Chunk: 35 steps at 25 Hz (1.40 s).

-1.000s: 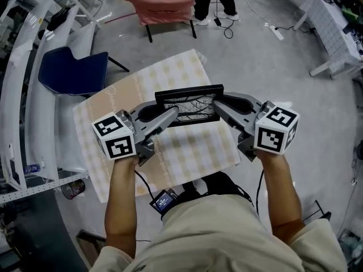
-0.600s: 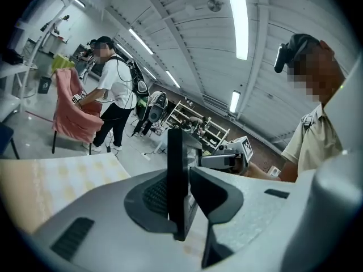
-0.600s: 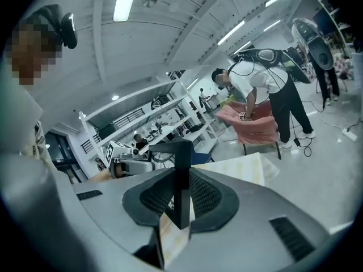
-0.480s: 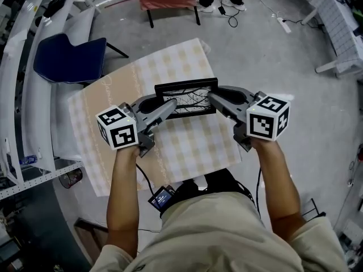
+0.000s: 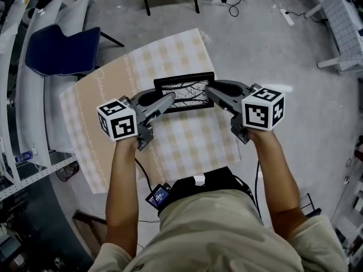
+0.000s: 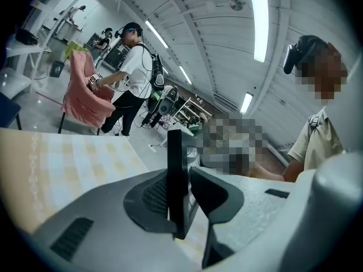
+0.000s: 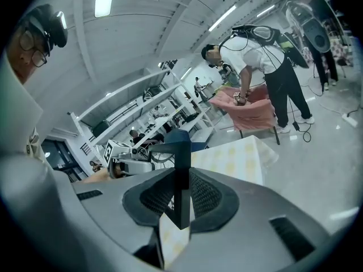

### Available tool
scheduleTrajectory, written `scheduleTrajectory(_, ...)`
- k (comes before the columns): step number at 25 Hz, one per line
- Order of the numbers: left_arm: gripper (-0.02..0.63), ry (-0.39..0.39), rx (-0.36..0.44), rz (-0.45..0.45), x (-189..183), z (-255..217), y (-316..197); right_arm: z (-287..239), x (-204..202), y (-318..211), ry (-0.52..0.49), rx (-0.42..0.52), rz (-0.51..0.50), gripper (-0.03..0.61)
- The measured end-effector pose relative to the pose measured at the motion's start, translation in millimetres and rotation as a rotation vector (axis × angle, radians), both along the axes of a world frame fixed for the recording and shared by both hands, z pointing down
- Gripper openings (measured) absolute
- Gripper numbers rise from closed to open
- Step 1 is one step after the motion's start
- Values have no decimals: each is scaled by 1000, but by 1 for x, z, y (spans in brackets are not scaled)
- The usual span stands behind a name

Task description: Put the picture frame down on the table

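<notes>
A: Where is the frame [image 5: 184, 89] sitting?
B: Upper middle of the head view. It is standing upright on its long edge over the table [image 5: 170, 52], which is wearing a yellow checked cloth [image 5: 193, 146].

A: Is it touching the cloth?
B: I cannot tell. In both gripper views the bottom corner is showing with cloth behind it.

A: Left gripper [image 5: 168, 100]?
B: It is pinching the frame's left end. In its own view the dark ribbed pads are pressing on both faces of the thin black edge.

A: Right gripper [image 5: 211, 90]?
B: It is doing the same at the right end, with the jaws clamping the edge between them.

A: Hands?
B: Bare forearms are reaching up from the bottom of the frame, and both marker cubes are sitting just above the wrists.

A: Anything around?
B: A blue chair [image 5: 62, 50] is standing at the upper left, beside the table. A pink chair [image 7: 241, 109] is showing right of centre in the right gripper view, with a person [image 7: 266, 61] bending over it. Cables [image 5: 229, 4] are lying on the grey floor at the top edge.
</notes>
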<state>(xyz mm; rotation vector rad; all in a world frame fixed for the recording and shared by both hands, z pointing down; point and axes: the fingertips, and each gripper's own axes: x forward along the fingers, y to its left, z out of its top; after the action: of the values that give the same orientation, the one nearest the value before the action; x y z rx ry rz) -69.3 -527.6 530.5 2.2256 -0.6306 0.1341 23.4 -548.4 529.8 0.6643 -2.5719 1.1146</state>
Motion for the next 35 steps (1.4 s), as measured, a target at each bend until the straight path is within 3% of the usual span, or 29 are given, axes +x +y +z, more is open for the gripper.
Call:
scheduleTrajectory(12,80,2,-125,-15,-5,64,-8,59,-4,-10,49,-80,-31,69)
scheduleTrajectory(21,112,-123,-173,-43,-6,116,-14,106,-3,-14,132,-114,-29,69)
scheduleTrajectory(30,146,-299,-171,-52,-11,160,-24,143,-4,-21,215,-111,-30,69)
scheduleTrajectory(35,149,-315,-173,-58,-12,170,-28,156,-4,-25,240,-121,0,69)
